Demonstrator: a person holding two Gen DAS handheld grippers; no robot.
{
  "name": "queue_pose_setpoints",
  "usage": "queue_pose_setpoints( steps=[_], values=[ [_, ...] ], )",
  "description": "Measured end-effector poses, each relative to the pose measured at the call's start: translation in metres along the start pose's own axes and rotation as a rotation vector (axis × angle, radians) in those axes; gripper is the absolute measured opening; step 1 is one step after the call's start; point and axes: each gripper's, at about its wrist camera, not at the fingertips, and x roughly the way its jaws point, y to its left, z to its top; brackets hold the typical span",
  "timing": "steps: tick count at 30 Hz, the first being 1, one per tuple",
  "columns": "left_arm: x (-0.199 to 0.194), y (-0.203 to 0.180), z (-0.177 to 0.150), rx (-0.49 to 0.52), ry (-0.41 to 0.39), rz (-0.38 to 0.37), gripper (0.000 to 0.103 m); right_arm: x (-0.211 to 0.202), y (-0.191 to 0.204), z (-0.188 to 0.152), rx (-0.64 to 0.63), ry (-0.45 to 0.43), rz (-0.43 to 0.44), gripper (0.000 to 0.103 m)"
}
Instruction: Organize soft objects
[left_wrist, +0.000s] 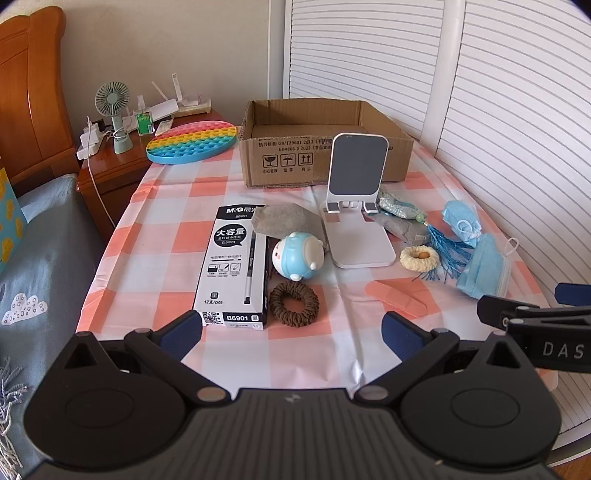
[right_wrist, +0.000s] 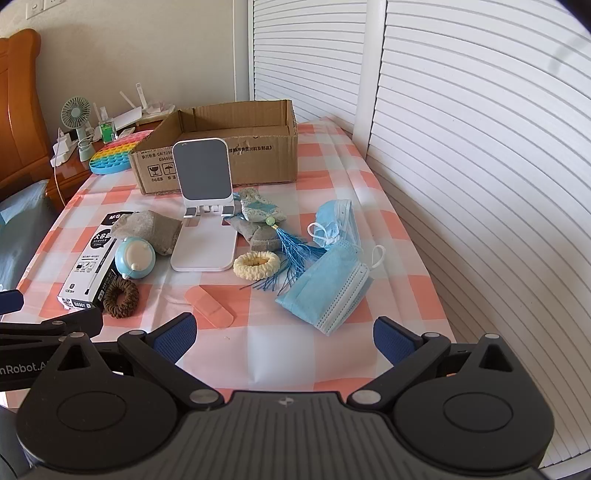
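Soft things lie on the checked tablecloth (left_wrist: 177, 206): a brown scrunchie (left_wrist: 294, 303) (right_wrist: 121, 297), a cream scrunchie (left_wrist: 419, 257) (right_wrist: 257, 264), grey cloth pieces (left_wrist: 286, 221) (right_wrist: 149, 226), a blue tassel sachet (right_wrist: 291, 247), two blue face masks (right_wrist: 330, 291) (left_wrist: 484, 271) and a plaster (right_wrist: 209, 306). An open cardboard box (left_wrist: 325, 147) (right_wrist: 221, 147) stands at the back. My left gripper (left_wrist: 291, 334) is open and empty, just short of the brown scrunchie. My right gripper (right_wrist: 284, 336) is open and empty, just short of the nearer mask.
A white phone stand (left_wrist: 356, 206) (right_wrist: 205, 218), a black-and-white pen box (left_wrist: 234, 269), a blue toy figure (left_wrist: 298, 256) and a rainbow pop-it (left_wrist: 192, 142) also sit on the table. A nightstand with a fan (left_wrist: 112, 114) is at the left, louvred doors (right_wrist: 480, 147) at the right.
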Motion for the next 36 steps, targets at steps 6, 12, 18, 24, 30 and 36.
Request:
queue_pose_setpoints(
  steps=[6, 12, 18, 24, 30, 36],
  values=[
    [-0.0004, 0.0005, 0.0003, 0.0, -0.001, -0.001, 0.103, 0.0008, -0.0002, -0.0005, -0.001, -0.003, -0.002, 0.103],
    [-0.0005, 0.0004, 0.0002, -0.001, -0.002, 0.0, 0.103, 0.0004, 0.0007, 0.0016, -0.004, -0.002, 0.002, 0.103],
    [-0.0003, 0.0003, -0.0004, -0.001, -0.003, 0.0, 0.103, 0.0004, 0.0006, 0.0008, -0.005, -0.004, 0.001, 0.103],
    [-0.0005, 0.0004, 0.0001, -0.001, -0.004, 0.0, 0.103, 0.0002, 0.0005, 0.0012, -0.005, -0.006, 0.0, 0.103],
    [-0.0006, 0.0005, -0.0001, 0.0, -0.004, 0.0, 0.103, 0.0002, 0.0007, 0.001, -0.005, -0.006, 0.0, 0.103],
    [-0.0008, 0.0003, 0.0001, -0.001, -0.005, -0.002, 0.103, 0.0005, 0.0009, 0.0008, -0.006, -0.007, 0.0, 0.103]
  ],
)
